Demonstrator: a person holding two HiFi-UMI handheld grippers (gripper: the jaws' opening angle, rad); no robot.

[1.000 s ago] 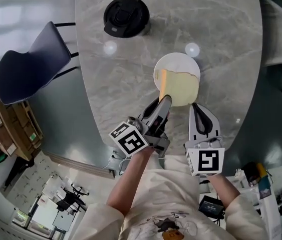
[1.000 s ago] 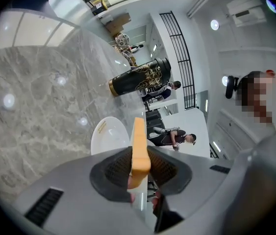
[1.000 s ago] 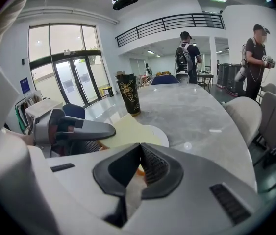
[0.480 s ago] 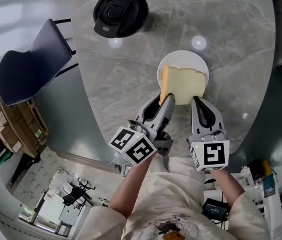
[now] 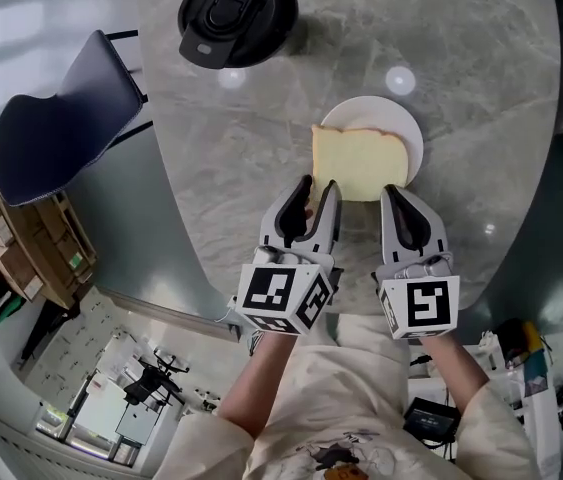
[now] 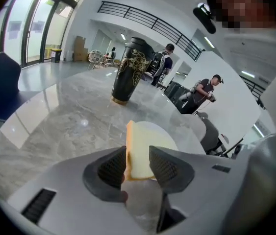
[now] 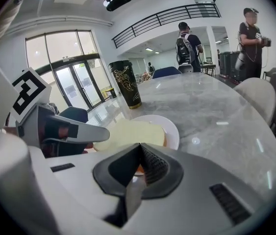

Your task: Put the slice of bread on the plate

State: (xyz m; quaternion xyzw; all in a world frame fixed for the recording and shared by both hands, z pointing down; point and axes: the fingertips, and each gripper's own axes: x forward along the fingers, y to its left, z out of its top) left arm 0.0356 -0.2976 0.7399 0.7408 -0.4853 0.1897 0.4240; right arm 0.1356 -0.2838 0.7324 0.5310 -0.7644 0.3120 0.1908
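The slice of bread (image 5: pixel 361 163), pale with an orange crust, lies nearly flat. Its far right part rests on the white plate (image 5: pixel 408 125) and its near left corner overhangs the table. My left gripper (image 5: pixel 313 196) is level at that corner, jaws open only a little. The corner (image 6: pixel 138 146) sits in the gap, close to both pads. My right gripper (image 5: pixel 402 196) is shut and empty, just in front of the bread's right end. In the right gripper view the bread (image 7: pixel 128 133) lies across the plate (image 7: pixel 172 133) beyond the shut pads (image 7: pixel 140 151).
A black tumbler with gold print (image 5: pixel 236 18) stands at the far left of the marble table (image 5: pixel 461 58). A navy chair (image 5: pixel 56 118) is off the table's left edge. A pale chair (image 7: pixel 255 99) and people stand beyond the far side.
The left gripper has rolled level and its jaws have parted slightly. The bread has gone from tilted on edge to nearly flat over the plate. The right gripper has hardly moved.
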